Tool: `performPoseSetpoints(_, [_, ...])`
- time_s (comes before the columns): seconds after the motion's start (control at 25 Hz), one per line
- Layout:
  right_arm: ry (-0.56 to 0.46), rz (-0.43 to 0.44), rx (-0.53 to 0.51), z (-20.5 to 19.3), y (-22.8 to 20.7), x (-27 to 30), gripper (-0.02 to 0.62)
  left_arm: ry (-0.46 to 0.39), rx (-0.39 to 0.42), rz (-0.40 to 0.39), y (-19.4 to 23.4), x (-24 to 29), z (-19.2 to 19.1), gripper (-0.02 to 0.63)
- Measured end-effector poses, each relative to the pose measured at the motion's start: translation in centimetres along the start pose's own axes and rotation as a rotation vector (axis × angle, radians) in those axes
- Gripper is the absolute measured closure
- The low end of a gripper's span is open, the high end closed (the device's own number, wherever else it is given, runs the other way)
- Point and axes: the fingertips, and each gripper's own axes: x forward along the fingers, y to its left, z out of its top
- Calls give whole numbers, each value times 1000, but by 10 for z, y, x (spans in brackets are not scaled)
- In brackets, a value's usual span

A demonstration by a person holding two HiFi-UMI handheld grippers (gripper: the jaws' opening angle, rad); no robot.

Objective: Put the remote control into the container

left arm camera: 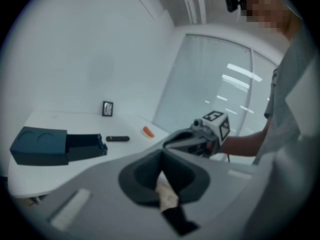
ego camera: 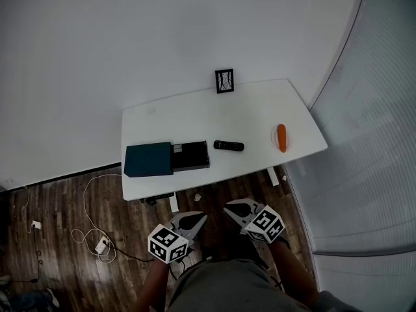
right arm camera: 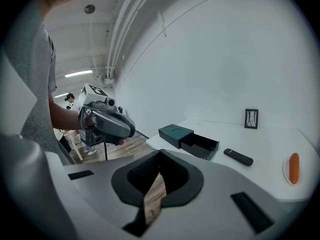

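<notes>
No legible txt, brand or no. anywhere. Only sign-like marks are b/w square code patterns on the marker cube [ego camera: 169, 244] of the left gripper [ego camera: 198, 218] and on the same cube [ego camera: 265, 223] of the right gripper [ego camera: 229, 207]; these are patterns, not letters. Remote [ego camera: 229, 145], mid worktop [ego camera: 195, 119]: button print too small to read. Container [ego camera: 148, 159], near the worktop's left edge: lid shows two embossed circles, no wording. Small framed pic [ego camera: 224, 80] at the far edge: thin line drawing, no caption.
</notes>
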Motion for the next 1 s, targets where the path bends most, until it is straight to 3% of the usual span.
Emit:
performPoseSetpoints(0.6, [4, 103, -45, 22, -109, -20, 578, -18, -15, 89, 21, 100, 64, 606])
performPoseSetpoints(1.0, [26, 204, -55, 17, -144, -34, 578, -23, -60, 177, 22, 135, 77, 606])
